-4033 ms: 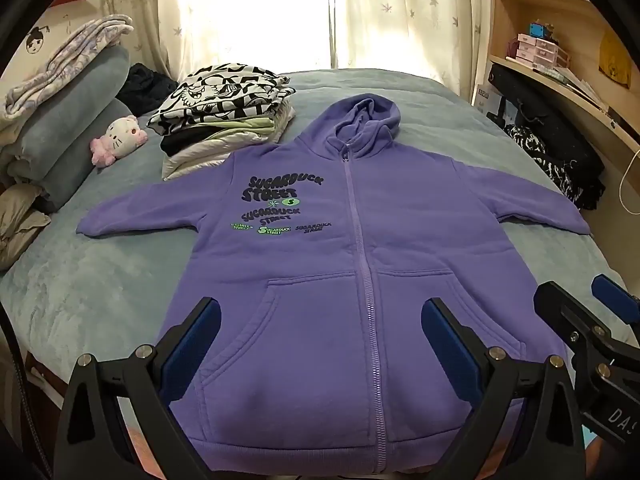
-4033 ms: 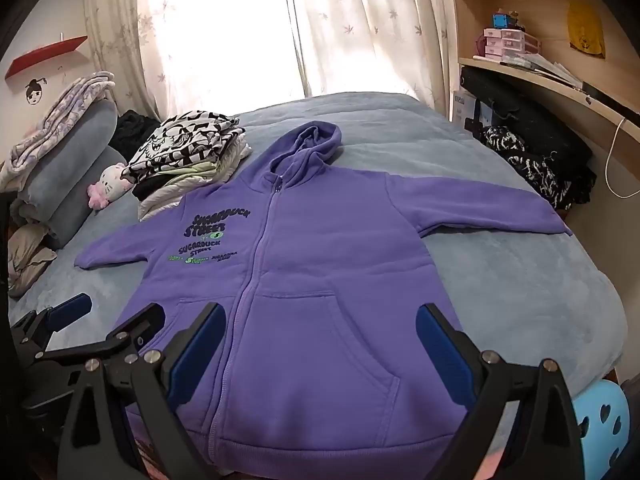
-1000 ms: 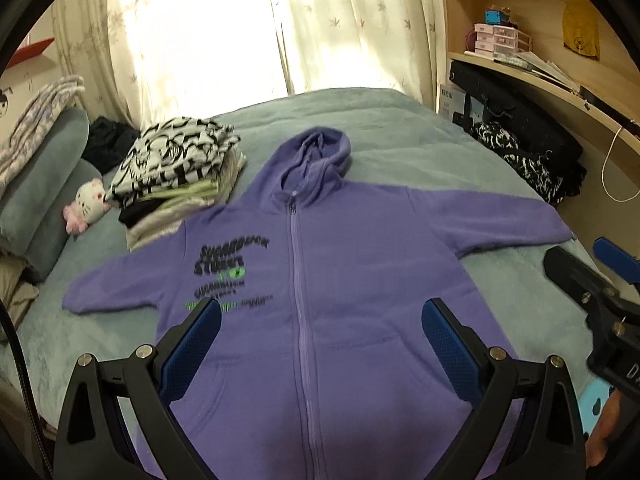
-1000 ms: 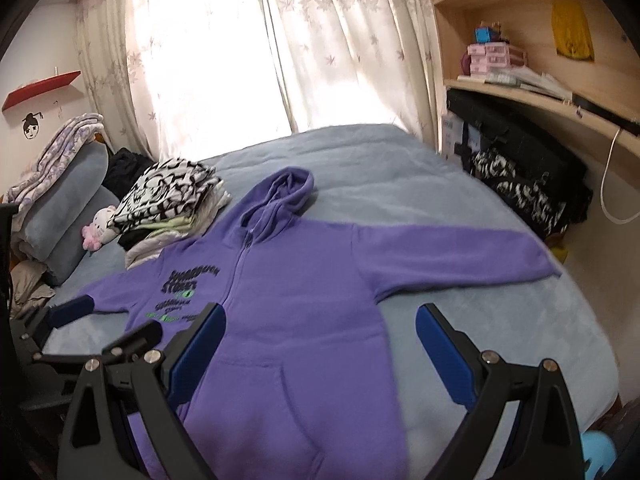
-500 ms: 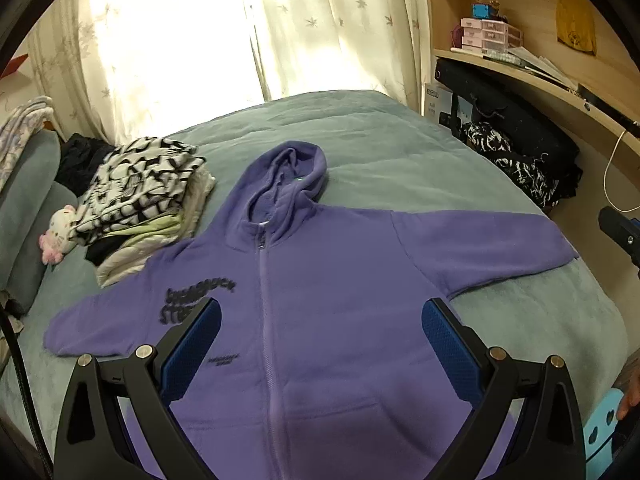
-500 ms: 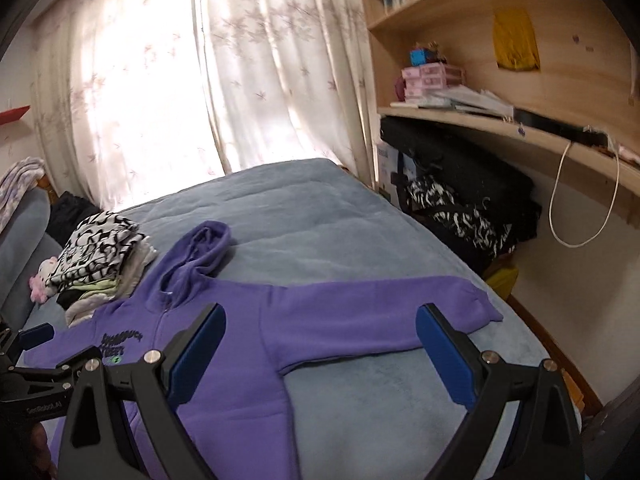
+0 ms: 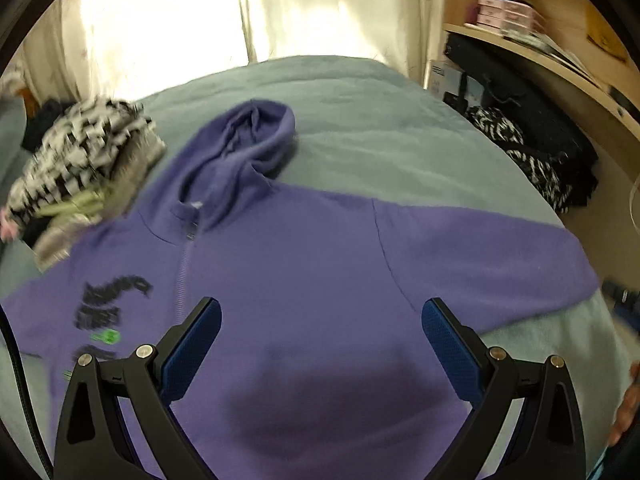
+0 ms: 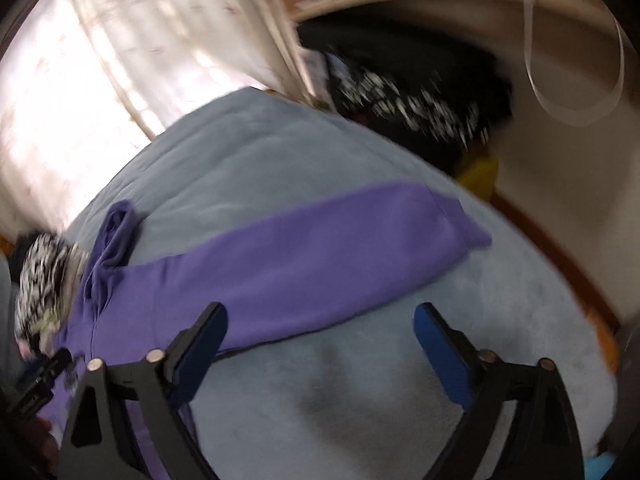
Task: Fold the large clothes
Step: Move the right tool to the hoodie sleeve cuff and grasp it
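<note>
A purple zip hoodie (image 7: 304, 272) lies spread flat, front up, on the grey-blue bed (image 7: 360, 128), hood toward the window. My left gripper (image 7: 320, 340) is open and empty, just above the hoodie's chest. My right gripper (image 8: 320, 340) is open and empty, over the bed beside the hoodie's right sleeve (image 8: 320, 248), whose cuff (image 8: 464, 228) points to the bed's right edge. The left gripper also shows at the lower left of the right wrist view (image 8: 40, 380). Both views are blurred.
A stack of folded clothes (image 7: 80, 168) with a black-and-white top sits left of the hood. Dark bags and patterned cloth (image 7: 540, 152) lie under a wooden shelf (image 7: 560, 56) right of the bed. Curtains (image 7: 200, 20) hang behind.
Both grippers have moved forward and to the right over the hoodie. The left one now hangs low over the chest; the right one has swung down toward the right sleeve.
</note>
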The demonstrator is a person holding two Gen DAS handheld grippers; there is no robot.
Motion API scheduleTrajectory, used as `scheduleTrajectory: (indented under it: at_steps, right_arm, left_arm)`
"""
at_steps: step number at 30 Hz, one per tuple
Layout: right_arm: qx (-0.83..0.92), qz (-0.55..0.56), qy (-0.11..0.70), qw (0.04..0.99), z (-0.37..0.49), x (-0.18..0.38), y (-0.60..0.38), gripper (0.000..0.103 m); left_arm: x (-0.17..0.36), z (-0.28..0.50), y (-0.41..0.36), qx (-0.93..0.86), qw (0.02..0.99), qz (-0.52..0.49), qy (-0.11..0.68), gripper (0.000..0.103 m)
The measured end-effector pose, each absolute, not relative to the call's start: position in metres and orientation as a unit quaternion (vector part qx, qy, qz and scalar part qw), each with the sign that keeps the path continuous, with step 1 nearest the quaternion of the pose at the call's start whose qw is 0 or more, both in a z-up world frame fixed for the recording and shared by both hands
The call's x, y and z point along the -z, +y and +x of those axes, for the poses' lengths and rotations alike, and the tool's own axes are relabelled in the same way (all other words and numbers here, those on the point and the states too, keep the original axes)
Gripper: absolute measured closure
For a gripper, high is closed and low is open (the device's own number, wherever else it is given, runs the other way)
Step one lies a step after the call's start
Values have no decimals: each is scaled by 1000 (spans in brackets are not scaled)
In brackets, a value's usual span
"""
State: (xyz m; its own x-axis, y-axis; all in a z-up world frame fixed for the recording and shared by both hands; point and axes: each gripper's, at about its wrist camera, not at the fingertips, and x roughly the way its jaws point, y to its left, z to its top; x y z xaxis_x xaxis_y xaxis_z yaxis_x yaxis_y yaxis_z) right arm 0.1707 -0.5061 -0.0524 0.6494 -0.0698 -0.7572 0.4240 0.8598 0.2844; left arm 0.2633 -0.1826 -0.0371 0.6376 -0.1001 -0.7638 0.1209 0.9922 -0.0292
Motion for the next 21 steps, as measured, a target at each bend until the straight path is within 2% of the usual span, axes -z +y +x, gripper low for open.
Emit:
scheduleTrajectory:
  at_steps: [1, 3, 9, 15, 17, 19, 21]
  right_arm:
    - [139, 253, 403, 869, 172, 65, -519, 22]
    - [147, 300, 413, 847, 172, 87, -538, 25]
    - [164, 392, 403, 811, 172, 129, -579, 29]
    - [187, 427, 379, 799, 196, 136, -599, 31]
    - [198, 423, 380, 799, 203, 137, -604, 41]
    - [213, 404, 392, 798, 214, 135, -602, 69]
    - [213, 396, 395, 801, 220, 132, -602, 83]
  left_arm:
    - [43, 270, -184, 66, 902, -1, 426, 3]
    - [58, 286, -188, 84, 892, -27, 444, 3]
    - [89, 309, -200, 64, 895, -34, 440, 4]
    - [98, 321, -213, 66, 892, -35, 446, 4]
    - [97, 322, -216, 65, 893, -38, 444, 4]
    - [94, 324, -213, 61, 895, -47, 439, 4]
    - [88, 321, -208, 61, 898, -54, 433, 4]
